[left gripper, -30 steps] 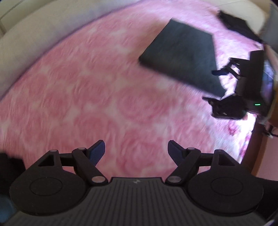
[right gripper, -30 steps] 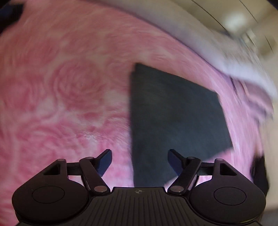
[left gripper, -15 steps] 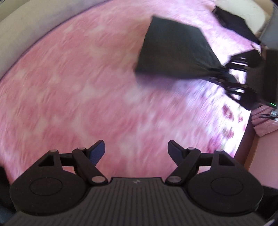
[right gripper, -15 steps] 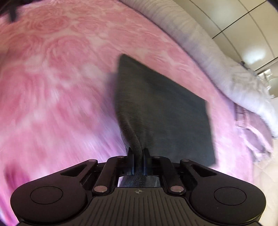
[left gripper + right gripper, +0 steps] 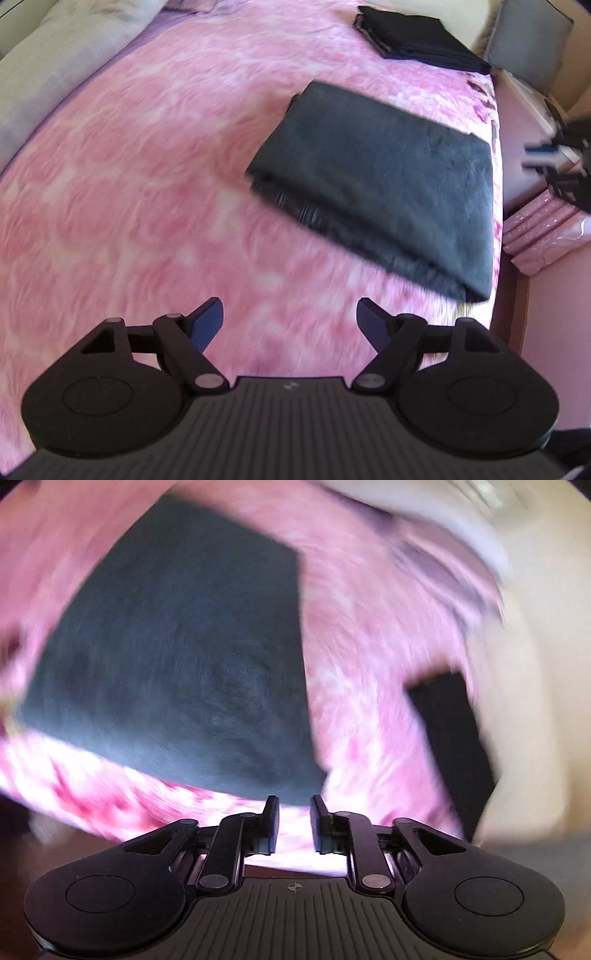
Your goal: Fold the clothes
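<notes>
right tool (image 5: 554,162) blurred, edge-cropped

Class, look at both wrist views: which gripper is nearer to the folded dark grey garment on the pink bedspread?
Right. The right gripper sits just short of the dark grey garment, jaws partly open, empty. The left gripper hangs back over pink bedspread, wide open.

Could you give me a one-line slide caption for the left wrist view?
Open left gripper hovers over a pink blanket, facing a folded dark garment; a black stack lies beyond.
</notes>
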A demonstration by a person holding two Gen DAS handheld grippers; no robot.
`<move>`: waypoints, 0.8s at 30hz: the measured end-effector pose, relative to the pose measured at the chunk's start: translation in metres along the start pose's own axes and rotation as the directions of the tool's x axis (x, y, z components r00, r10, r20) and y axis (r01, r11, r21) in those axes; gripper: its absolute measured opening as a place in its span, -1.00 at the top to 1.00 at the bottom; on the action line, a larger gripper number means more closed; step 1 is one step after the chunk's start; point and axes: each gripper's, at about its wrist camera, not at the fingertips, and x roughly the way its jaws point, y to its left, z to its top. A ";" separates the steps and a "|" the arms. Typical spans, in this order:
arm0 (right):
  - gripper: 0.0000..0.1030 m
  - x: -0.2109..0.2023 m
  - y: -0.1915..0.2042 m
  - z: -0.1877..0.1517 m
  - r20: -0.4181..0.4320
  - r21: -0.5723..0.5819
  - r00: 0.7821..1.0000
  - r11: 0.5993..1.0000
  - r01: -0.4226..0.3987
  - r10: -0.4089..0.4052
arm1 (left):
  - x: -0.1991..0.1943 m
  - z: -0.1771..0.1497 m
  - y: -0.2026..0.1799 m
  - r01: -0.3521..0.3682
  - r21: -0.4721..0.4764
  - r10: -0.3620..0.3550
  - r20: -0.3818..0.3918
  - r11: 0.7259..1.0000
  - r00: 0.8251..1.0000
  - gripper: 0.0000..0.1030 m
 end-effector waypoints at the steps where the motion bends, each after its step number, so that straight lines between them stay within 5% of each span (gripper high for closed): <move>1: 0.20 -0.002 -0.010 -0.005 0.023 0.186 0.997 0.979 -0.079 0.076 | 0.007 0.011 0.002 0.008 -0.008 -0.008 0.009 1.000 1.000 -0.48; 3: -0.21 0.004 -0.034 -0.021 0.135 0.535 0.964 0.802 -0.266 0.230 | 0.021 0.032 0.007 0.024 -0.025 -0.023 0.028 0.999 0.999 -0.48; 4: -0.26 0.011 -0.044 -0.031 0.209 0.668 0.937 0.659 -0.345 0.279 | 0.028 0.043 0.010 0.032 -0.033 -0.030 0.037 0.999 0.999 -0.48; 6: -0.30 0.027 -0.053 -0.038 0.279 0.797 0.918 0.464 -0.386 0.282 | 0.047 0.065 0.018 0.031 -0.049 -0.029 0.041 0.998 0.999 -0.48; 12: -0.22 0.094 -0.087 -0.070 0.320 0.935 0.918 0.077 -0.346 0.235 | 0.109 0.101 0.045 0.018 -0.118 -0.025 -0.060 0.993 0.998 -0.49; 14: 0.49 0.099 -0.103 -0.068 0.336 0.927 0.905 0.077 -0.366 0.260 | 0.115 0.099 0.049 0.023 -0.127 -0.033 -0.072 0.992 0.997 -0.50; 15: 0.68 0.101 -0.111 -0.065 0.345 0.921 0.897 0.086 -0.381 0.275 | 0.114 0.098 0.050 0.025 -0.142 -0.035 -0.069 0.990 0.997 -0.50; 17: 0.81 0.103 -0.127 -0.061 0.362 0.907 0.881 0.105 -0.409 0.304 | 0.112 0.094 0.048 0.030 -0.155 -0.040 -0.063 0.987 0.997 -0.48; 18: 0.82 0.101 -0.139 -0.056 0.369 0.894 0.880 0.146 -0.424 0.300 | 0.110 0.093 0.045 0.034 -0.152 -0.043 -0.059 0.988 0.997 -0.47; 22: 0.82 0.108 -0.188 -0.044 0.368 0.880 0.894 0.216 -0.424 0.254 | 0.115 0.088 0.026 0.052 -0.117 -0.058 -0.042 0.992 0.997 -0.50; 24: 0.76 0.123 -0.196 -0.035 0.304 0.868 0.904 0.304 -0.393 0.301 | 0.118 0.089 0.018 0.043 -0.108 -0.047 -0.036 0.993 0.998 -0.50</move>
